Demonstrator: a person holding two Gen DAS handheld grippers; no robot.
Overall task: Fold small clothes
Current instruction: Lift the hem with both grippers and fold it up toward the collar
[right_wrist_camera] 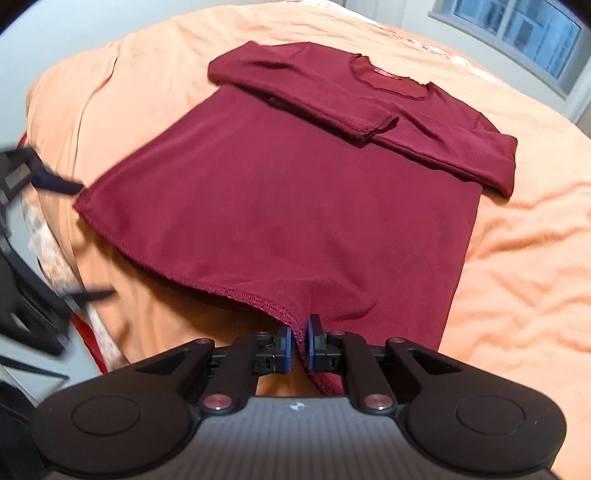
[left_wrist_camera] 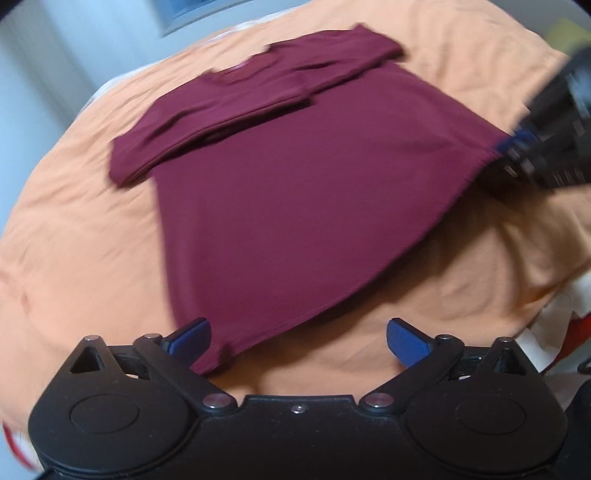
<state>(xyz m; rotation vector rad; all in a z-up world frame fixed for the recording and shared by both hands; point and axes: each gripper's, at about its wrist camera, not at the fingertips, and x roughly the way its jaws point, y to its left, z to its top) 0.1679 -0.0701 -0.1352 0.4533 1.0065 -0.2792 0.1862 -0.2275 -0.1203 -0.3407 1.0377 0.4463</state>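
Observation:
A maroon long-sleeve shirt lies flat on an orange bed sheet, both sleeves folded across its chest. In the left wrist view my left gripper is open over the near hem, whose corner rests against the left blue pad. In the right wrist view my right gripper is shut on the shirt's hem edge, which is slightly lifted and bunched between the pads. The right gripper also shows at the shirt's far hem corner in the left wrist view. The open left gripper appears at the left in the right wrist view.
The orange sheet is wrinkled and spreads wide around the shirt. A window is behind the bed. Patterned and red fabric hangs at the bed's edge near the left gripper.

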